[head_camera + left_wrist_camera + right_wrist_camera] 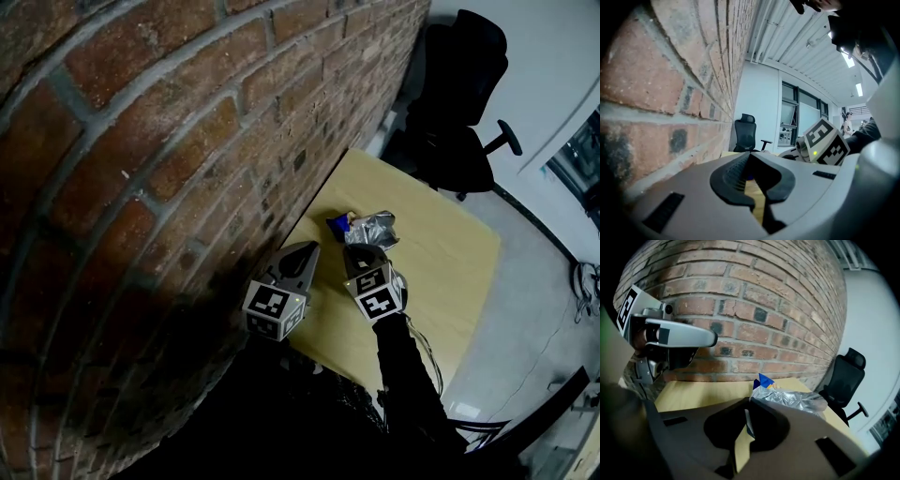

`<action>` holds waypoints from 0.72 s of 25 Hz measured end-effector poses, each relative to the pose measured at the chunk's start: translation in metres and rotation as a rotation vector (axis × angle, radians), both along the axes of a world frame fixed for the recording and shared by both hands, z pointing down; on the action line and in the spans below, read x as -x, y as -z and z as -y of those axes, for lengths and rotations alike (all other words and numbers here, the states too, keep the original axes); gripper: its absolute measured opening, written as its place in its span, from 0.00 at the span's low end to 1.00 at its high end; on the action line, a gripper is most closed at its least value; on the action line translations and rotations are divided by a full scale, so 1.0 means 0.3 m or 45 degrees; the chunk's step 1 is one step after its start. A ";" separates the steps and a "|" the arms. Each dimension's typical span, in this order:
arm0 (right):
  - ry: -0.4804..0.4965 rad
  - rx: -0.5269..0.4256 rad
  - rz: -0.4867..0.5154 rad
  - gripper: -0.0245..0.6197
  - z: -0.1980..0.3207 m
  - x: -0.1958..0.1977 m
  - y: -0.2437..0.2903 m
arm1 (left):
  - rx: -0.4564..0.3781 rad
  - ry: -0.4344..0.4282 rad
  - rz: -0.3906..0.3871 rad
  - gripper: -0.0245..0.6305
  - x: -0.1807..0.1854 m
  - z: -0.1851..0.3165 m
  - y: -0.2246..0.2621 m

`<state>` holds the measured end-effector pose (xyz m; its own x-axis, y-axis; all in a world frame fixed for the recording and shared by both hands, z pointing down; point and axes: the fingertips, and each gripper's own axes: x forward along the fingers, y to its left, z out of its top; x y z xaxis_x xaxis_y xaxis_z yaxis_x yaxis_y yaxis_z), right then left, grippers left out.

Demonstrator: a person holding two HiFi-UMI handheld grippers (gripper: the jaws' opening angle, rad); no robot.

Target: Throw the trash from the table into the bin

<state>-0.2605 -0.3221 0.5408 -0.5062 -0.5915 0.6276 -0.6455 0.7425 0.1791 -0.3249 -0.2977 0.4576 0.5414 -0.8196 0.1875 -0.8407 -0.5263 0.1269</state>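
Observation:
A crumpled silver wrapper with a blue end [373,228] sticks out just past my right gripper [361,251], over the middle of the wooden table [441,272]. That gripper is shut on the wrapper; in the right gripper view the foil [792,399] bulges out beyond the closed tips of the right gripper [747,401]. My left gripper [302,251] hovers close to its left, beside the brick wall, jaws together with nothing between them. In its own view the left gripper [749,157] shows only bare tabletop behind the pads. No bin shows in any view.
A brick wall [187,141] runs along the table's left side. A black office chair [459,103] stands past the far end of the table. Grey floor with cables [586,277] lies to the right.

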 end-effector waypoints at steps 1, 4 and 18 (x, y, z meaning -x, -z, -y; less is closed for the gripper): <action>-0.037 0.000 0.025 0.06 0.001 -0.033 0.008 | -0.003 -0.018 -0.003 0.05 -0.022 0.000 0.003; -0.150 -0.013 0.104 0.05 0.002 -0.124 0.061 | -0.013 -0.075 -0.012 0.05 -0.091 0.003 0.016; -0.550 -0.118 0.156 0.06 -0.136 -0.600 0.205 | -0.065 -0.450 -0.040 0.05 -0.528 -0.064 0.095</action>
